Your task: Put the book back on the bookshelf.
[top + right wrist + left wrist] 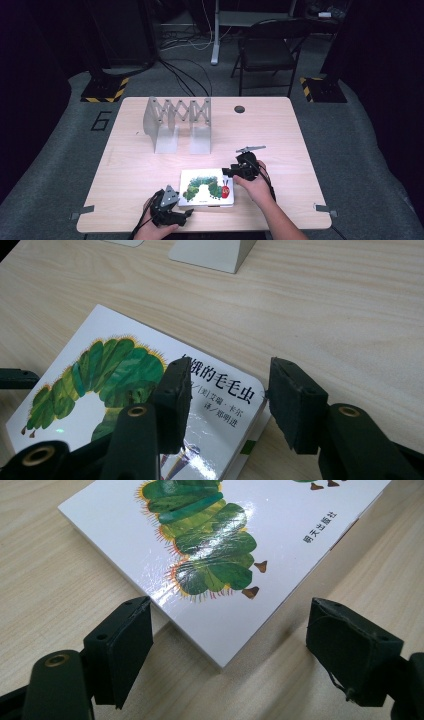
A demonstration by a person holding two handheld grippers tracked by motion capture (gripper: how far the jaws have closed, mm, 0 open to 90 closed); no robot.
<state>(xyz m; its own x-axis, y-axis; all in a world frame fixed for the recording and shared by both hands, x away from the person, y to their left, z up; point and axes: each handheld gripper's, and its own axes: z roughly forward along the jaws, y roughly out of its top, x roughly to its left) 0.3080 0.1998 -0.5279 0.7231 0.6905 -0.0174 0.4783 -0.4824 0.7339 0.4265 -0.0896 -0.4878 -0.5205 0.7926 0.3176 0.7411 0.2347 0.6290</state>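
Lying flat, book crosswise

In the left gripper view, the top edge of the frame is cutting off the far part of the book. In the right gripper view, the right gripper is hiding the book's lower middle, and small cover print is staying unreadable.

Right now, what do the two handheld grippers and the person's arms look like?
Both the left gripper and right gripper are black, each with two blocky jaws faced with dark pads and brass-coloured pivot bushings. Each carries a grey three-cornered plate on top and trails a black cable. The forearms are bare; no sleeves visible.
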